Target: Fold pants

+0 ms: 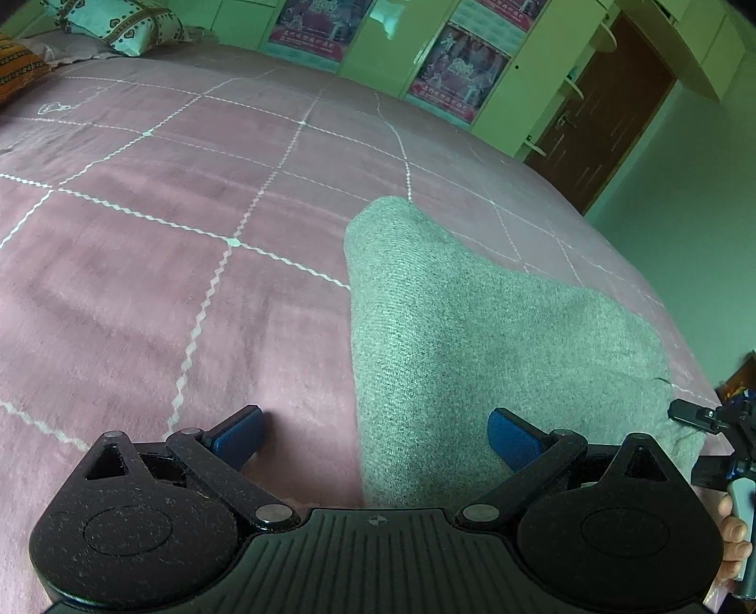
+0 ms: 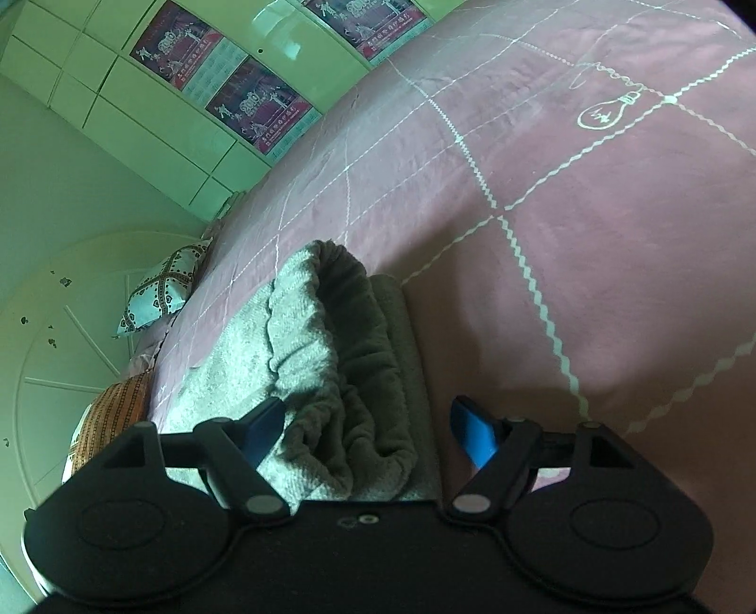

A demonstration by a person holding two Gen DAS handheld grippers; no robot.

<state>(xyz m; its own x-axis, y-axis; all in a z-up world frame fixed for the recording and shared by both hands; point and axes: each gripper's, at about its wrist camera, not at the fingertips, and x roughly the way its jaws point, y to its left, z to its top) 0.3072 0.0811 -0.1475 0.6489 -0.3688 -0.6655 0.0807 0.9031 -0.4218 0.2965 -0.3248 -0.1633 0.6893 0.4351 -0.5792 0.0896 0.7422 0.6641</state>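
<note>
Lying: grey knit pants (image 2: 326,359), folded into a thick soft slab on the bed, gathered elastic waistband uppermost
Bed: pink fuzzy blanket (image 1: 141,293) with white zigzag grid
Left tongs (image 1: 375,437): blue ribbed pads wide apart, straddling the pants' edge, gripping nothing
Right tongs (image 2: 371,432): spread wide, waistband between pads, unpinched

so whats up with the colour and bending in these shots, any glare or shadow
Left wrist view: green cast on the wall, bed edge bowed by fisheye. Right wrist view: glare on the wardrobe, shadow across the pants.
</note>
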